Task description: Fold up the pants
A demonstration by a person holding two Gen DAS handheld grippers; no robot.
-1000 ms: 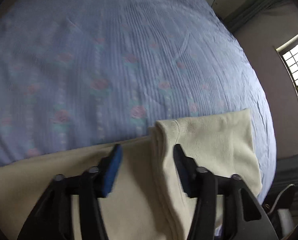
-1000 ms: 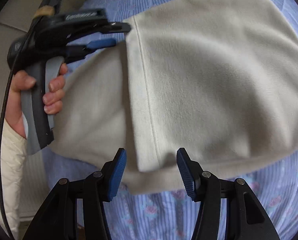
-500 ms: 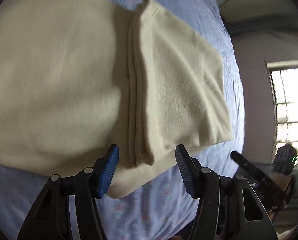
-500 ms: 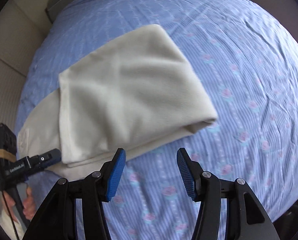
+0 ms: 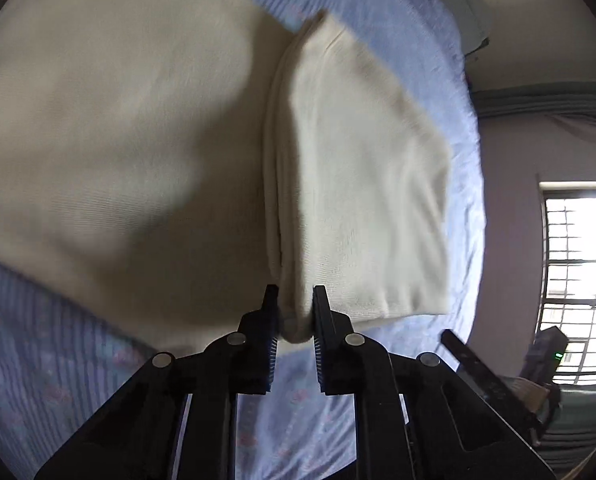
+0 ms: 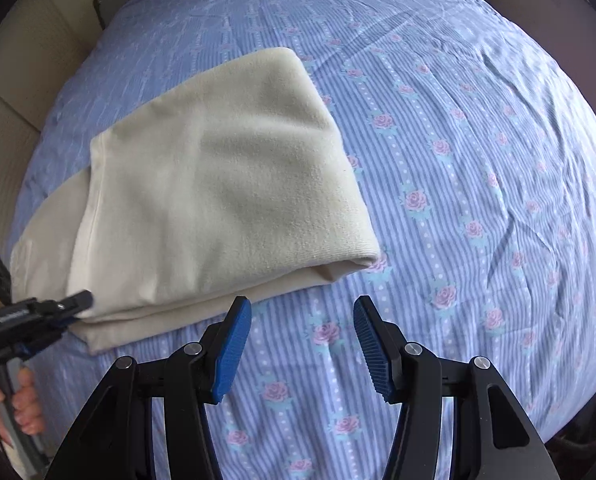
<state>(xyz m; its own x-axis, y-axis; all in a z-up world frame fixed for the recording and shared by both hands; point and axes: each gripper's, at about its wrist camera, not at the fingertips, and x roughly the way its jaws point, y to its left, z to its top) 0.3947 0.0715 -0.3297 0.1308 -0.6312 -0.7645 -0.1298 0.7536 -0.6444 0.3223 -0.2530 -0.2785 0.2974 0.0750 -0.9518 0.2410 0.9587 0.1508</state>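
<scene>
On the bed (image 6: 478,168), the pants (image 6: 226,184) lie partly folded, cream on the blue flowered sheet, filling the 9-to-12 o'clock part of the right wrist view. The left gripper (image 5: 293,312) is closing, its jaws pinching the thick folded edge of the pants at 6 o'clock in its own view. The right gripper (image 6: 303,320) hangs over bare sheet just beside the pants' 5 o'clock edge, jaws apart, holding nothing. A hand (image 6: 26,404) grips the left tool's handle.
</scene>
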